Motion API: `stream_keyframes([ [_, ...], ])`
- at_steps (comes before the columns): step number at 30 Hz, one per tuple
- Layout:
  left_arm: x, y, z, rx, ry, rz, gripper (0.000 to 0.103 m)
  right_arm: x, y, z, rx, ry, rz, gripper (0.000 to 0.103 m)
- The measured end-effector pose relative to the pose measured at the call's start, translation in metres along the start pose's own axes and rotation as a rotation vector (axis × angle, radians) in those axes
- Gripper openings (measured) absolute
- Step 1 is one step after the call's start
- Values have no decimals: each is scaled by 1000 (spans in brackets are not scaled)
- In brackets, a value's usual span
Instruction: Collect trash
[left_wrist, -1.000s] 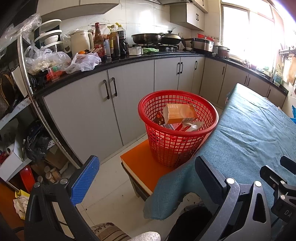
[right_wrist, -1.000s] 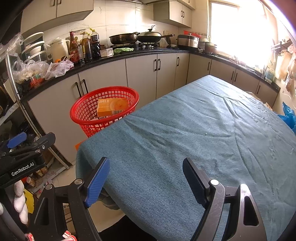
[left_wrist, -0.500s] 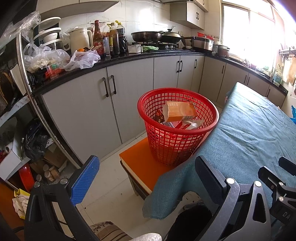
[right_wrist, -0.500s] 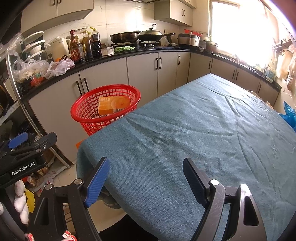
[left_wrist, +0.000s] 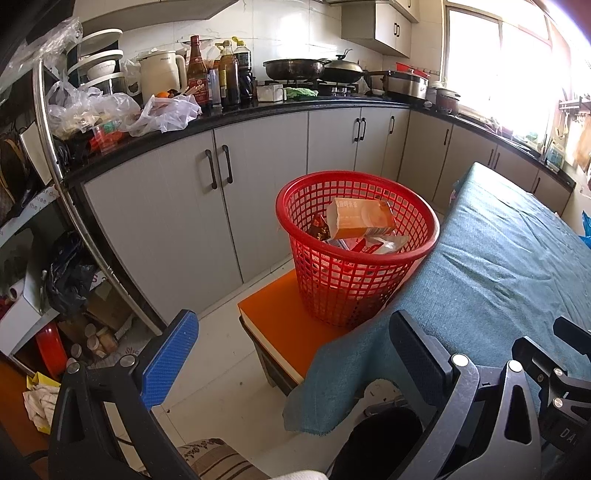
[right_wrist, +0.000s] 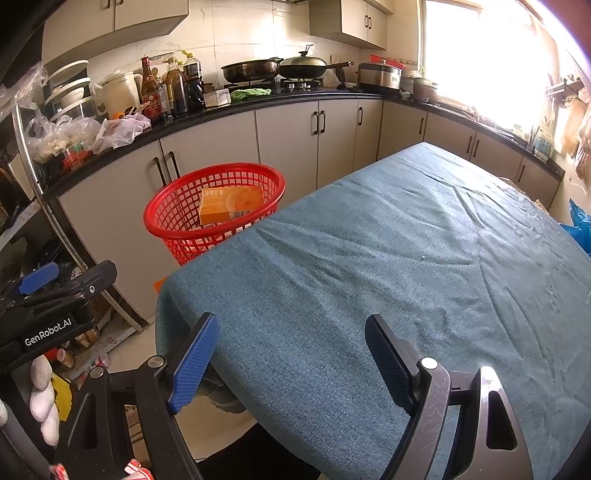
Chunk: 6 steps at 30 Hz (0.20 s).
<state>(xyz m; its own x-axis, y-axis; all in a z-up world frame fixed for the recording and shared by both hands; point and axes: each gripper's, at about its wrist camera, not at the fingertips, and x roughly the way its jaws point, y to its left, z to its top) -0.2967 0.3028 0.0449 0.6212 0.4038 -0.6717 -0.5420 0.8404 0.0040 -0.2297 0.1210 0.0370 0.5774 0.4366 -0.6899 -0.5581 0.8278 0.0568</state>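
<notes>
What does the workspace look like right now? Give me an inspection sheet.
Surface: table under a teal cloth; no trash seen on it.
Job's things: red basket on an orange stool, holding an orange box and wrappers.
Clutter: plastic bags, bottles and pans on the counter.
Grippers: left gripper open, empty; right gripper open, empty, over the table's near edge.
Cables: nothing seen.
Surroundings: grey cabinets, bright window.
</notes>
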Motion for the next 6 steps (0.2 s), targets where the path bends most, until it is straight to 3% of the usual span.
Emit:
stream_keyframes([
  [6, -1, 0, 0, 6, 5, -6, 102, 3, -3, 0, 22, 17, 10, 85],
])
